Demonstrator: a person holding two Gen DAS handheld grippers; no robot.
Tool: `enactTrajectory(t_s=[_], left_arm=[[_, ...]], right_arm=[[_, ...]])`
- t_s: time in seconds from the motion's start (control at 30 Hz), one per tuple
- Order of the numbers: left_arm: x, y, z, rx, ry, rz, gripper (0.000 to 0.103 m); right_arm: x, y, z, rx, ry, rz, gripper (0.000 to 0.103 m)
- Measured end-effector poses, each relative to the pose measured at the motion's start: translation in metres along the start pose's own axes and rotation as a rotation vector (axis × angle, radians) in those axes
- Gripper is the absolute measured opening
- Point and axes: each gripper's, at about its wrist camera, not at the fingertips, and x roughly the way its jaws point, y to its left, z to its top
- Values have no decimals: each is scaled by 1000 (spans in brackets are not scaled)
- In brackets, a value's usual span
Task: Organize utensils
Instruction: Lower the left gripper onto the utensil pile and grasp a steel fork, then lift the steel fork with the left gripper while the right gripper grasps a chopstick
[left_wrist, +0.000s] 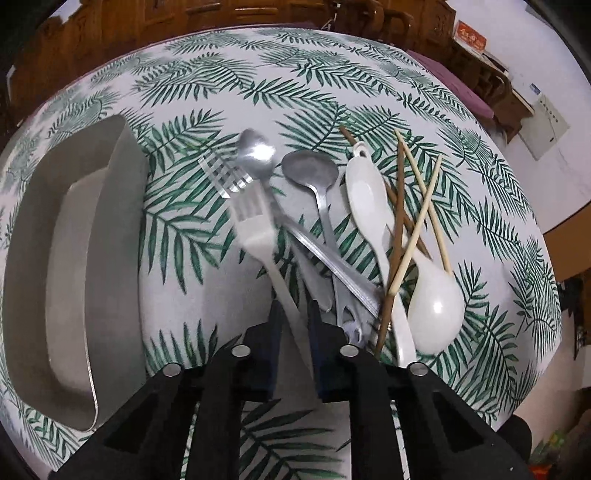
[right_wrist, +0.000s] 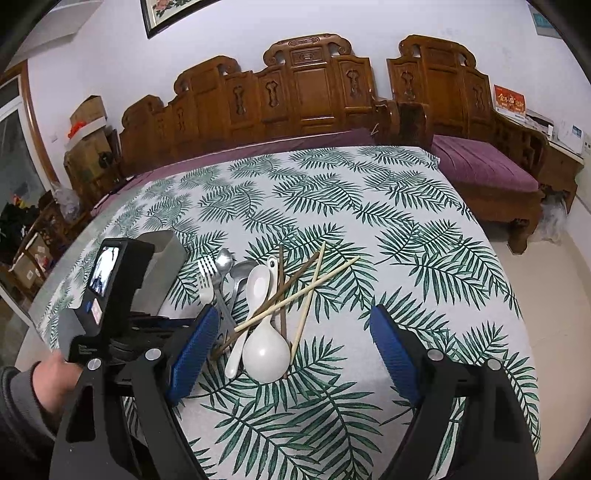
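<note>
A pile of utensils lies on the leaf-print tablecloth (left_wrist: 369, 85). My left gripper (left_wrist: 295, 317) is shut on the handle of a white plastic fork (left_wrist: 255, 225), which looks blurred and slightly raised. Beside it lie a clear fork (left_wrist: 225, 173), two metal spoons (left_wrist: 310, 171), two white plastic spoons (left_wrist: 436, 306) and crossed chopsticks (left_wrist: 413, 236). A grey tray (left_wrist: 74, 258) stands to the left. In the right wrist view my right gripper (right_wrist: 291, 354) is open and empty, above the near end of the pile (right_wrist: 266, 350), with the left gripper (right_wrist: 110, 295) at its left.
A carved wooden sofa (right_wrist: 306, 92) with purple cushions (right_wrist: 480, 166) stands behind the table. Boxes and clutter (right_wrist: 85, 125) are at the far left. The table's right edge (right_wrist: 509, 266) drops to a pale floor.
</note>
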Motion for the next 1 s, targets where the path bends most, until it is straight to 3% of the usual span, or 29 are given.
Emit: enactTrajectory(t_s=[0.2, 0.43, 0.53, 1.0], left_arm=[[-6, 13, -8, -9, 8, -28, 7], [-22, 21, -18, -7, -18, -74, 7], [-32, 24, -19, -1, -44, -91, 7], [-75, 26, -16, 77, -158, -130, 7]], right_arm=[[7, -2, -7, -14, 19, -5, 85], [28, -1, -15, -26, 80, -4, 64], [36, 3, -14, -29, 96, -4, 60], [128, -7, 12, 111, 220, 8, 52]])
